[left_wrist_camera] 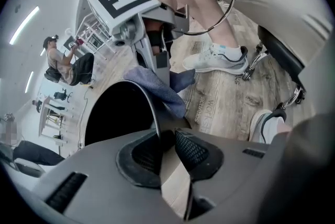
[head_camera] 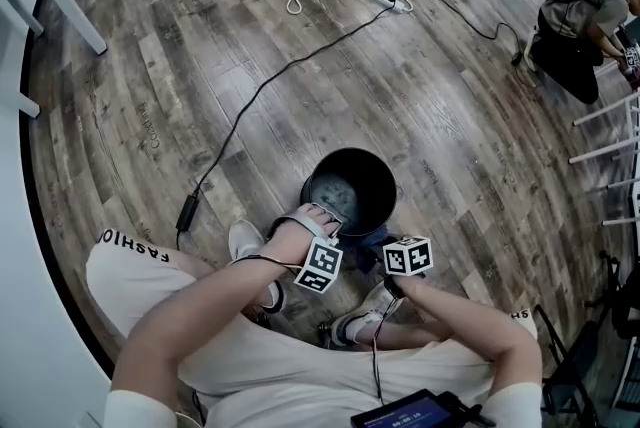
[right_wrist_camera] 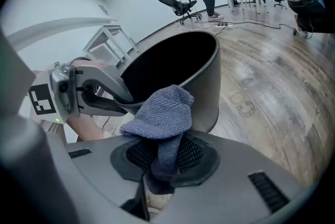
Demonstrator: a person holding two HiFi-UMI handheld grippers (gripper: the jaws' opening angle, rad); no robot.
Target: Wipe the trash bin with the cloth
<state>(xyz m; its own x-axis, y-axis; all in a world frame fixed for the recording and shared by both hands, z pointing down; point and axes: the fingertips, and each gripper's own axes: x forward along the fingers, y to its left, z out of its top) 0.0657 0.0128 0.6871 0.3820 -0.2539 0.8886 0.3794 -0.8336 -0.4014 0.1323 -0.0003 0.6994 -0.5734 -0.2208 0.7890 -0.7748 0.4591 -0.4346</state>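
The left claw (left_wrist_camera: pixel 166 136) is clenching on the rim of the black trash bin (head_camera: pixel 365 178), with one pad sitting inside the wall and the other outside it. The bin's dark mouth is opening out to the left of this claw's jaws; the bin itself is standing upright on the wooden floor (head_camera: pixel 200 66). Just beyond the left claw, further along the same rim, the blue cloth (right_wrist_camera: pixel 162 110) is lying against the bin's outer wall. A white shoe (left_wrist_camera: pixel 220 58) is resting on the floor to the right of the claw, and a black cable (head_camera: pixel 270 81) is trailing across the boards on the far side of the bin.

The right claw (right_wrist_camera: pixel 165 154) is grasping the cloth; its pads are squeezing a gathered fold, while the rest is bunching up above the jaws and meeting the bin's wall just ahead of them. Seen from the right claw, the left claw is showing off to the left, biting the rim, and the bin is filling the space straight ahead.
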